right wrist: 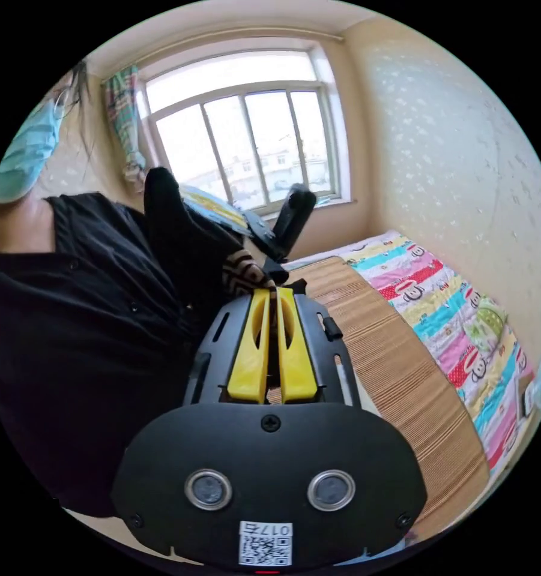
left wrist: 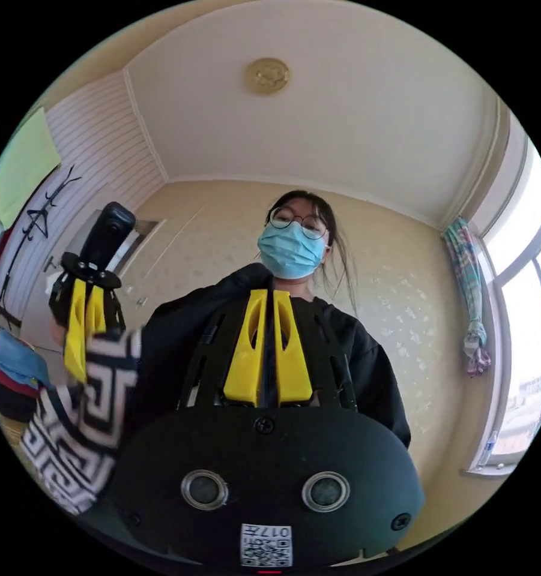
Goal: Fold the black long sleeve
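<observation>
The black long sleeve [left wrist: 354, 366] hangs bunched in front of a person's chest. My left gripper [left wrist: 269, 294] is shut, and a peak of the black cloth stands pinched at its tips. In the right gripper view the same cloth [right wrist: 90, 336] covers the left side, rising to a hump beside the left gripper [right wrist: 285, 225]. My right gripper [right wrist: 271, 293] has its yellow jaws together at the edge of the cloth; I cannot make out cloth between them. It also appears raised at the left of the left gripper view [left wrist: 81, 336], beside a black-and-white patterned sleeve [left wrist: 78, 444].
Below lies a bed with a bamboo mat [right wrist: 396, 384] and a colourful cartoon sheet [right wrist: 462, 324] along the wall. A large window [right wrist: 252, 138] is behind. A coat rack [left wrist: 30, 222] and stacked clothes [left wrist: 12, 378] stand at the left.
</observation>
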{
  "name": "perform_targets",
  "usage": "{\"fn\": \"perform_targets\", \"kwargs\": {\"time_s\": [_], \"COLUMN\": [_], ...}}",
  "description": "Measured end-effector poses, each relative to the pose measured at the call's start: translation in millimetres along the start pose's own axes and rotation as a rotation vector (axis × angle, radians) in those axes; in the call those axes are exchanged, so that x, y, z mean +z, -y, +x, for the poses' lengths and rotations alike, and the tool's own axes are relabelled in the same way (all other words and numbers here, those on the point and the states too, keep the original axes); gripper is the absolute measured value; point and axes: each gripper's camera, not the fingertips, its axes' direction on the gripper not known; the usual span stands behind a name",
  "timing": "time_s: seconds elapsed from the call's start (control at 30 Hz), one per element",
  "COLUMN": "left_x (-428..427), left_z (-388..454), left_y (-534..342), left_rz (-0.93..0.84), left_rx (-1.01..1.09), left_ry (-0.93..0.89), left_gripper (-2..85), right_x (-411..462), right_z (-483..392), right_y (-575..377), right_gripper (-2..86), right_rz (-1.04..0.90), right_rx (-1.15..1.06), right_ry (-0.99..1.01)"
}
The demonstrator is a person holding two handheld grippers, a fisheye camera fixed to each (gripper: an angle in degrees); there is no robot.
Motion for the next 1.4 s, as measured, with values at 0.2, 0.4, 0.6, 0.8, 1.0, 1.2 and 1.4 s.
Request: {"fn": "perform_targets", "kwargs": {"time_s": [0.2,0.4,0.6,0.8,1.0,1.2,1.4], "left_x": [-74.8,-69.6,9.6,84.6,130.4,164.0,164.8], "left_z": [-34.9,-78.6,-192.6,-292.5,-362.0,-397.4,-369.3], "left_y": [-46.1,-77.3,-51.8,-37.5,-41.7,-56.9,-51.7], "left_rz": [0.237,0.332,0.109,0.000,-0.050,-0.055,0.010], "left_rx": [-0.254,-0.280,-0.275,-0.237,-0.295,-0.269,-0.062], "left_ry": [0.512,0.950,1.218,1.323,1.549,1.747,1.480], "left_gripper": [0.3,6.1,12.1,14.2,15.7,3.1,-0.9], "right_x": [-48.0,-27.7,8.9,20.1,24.7,20.5,-30.5], "right_z": [7.1,-0.7,1.5,8.8,13.2,13.7,33.9], "right_y": [-7.7,22.6,58.1,79.7,94.5,105.0,90.4], "right_gripper": [2.8,2.4,2.5,2.6,2.6,2.6,2.6], "right_rz": [0.276,0.193,0.068,0.045,0.027,-0.003,0.049], "right_rx": [0.201,0.282,0.299,0.340,0.376,0.374,0.303], "right_ry": [-0.158,-0.314,-0.441,-0.458,-0.453,-0.471,-0.205]}}
